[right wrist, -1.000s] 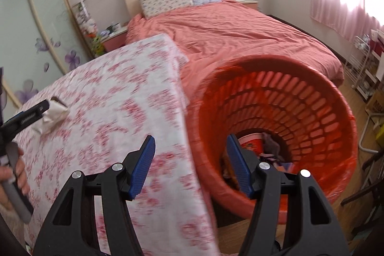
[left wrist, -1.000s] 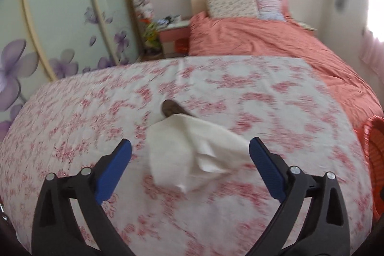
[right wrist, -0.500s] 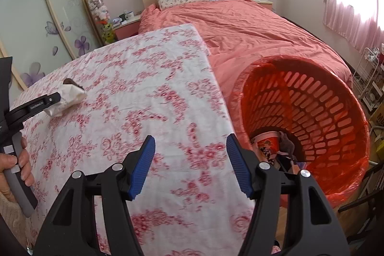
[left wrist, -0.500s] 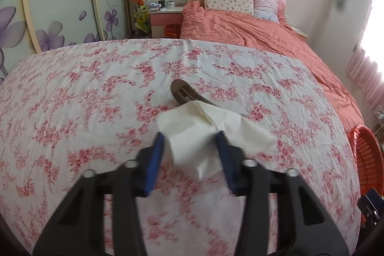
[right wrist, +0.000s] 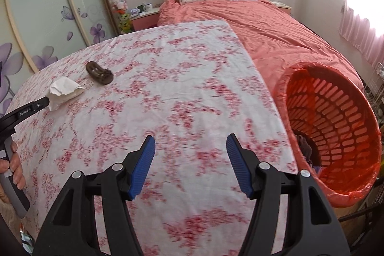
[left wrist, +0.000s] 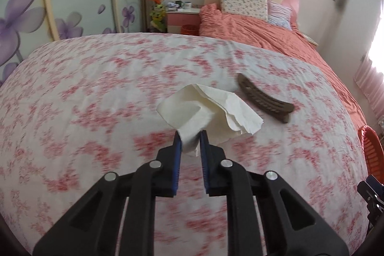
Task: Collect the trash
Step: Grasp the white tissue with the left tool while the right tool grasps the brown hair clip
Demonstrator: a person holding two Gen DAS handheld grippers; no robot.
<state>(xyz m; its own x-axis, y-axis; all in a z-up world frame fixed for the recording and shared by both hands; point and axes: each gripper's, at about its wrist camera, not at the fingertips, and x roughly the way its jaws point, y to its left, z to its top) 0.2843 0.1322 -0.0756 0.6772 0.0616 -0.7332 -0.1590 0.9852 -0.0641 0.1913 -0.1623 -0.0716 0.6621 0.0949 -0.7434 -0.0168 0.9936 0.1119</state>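
I'm pinching the tissue (left wrist: 206,109) in my left gripper (left wrist: 190,139) to bin it, keeping my right gripper (right wrist: 190,143) open and empty for the peel (right wrist: 99,73).

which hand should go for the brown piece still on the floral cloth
Right. The right tool is open and empty above the floral cloth, free to reach the brown piece. The left tool is shut on the tissue, which must go in the orange basket.

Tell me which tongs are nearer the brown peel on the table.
Left. The left tongs, shut on the tissue, sit just short of the peel. The right tongs hang open, well across the table from it, toward the basket.
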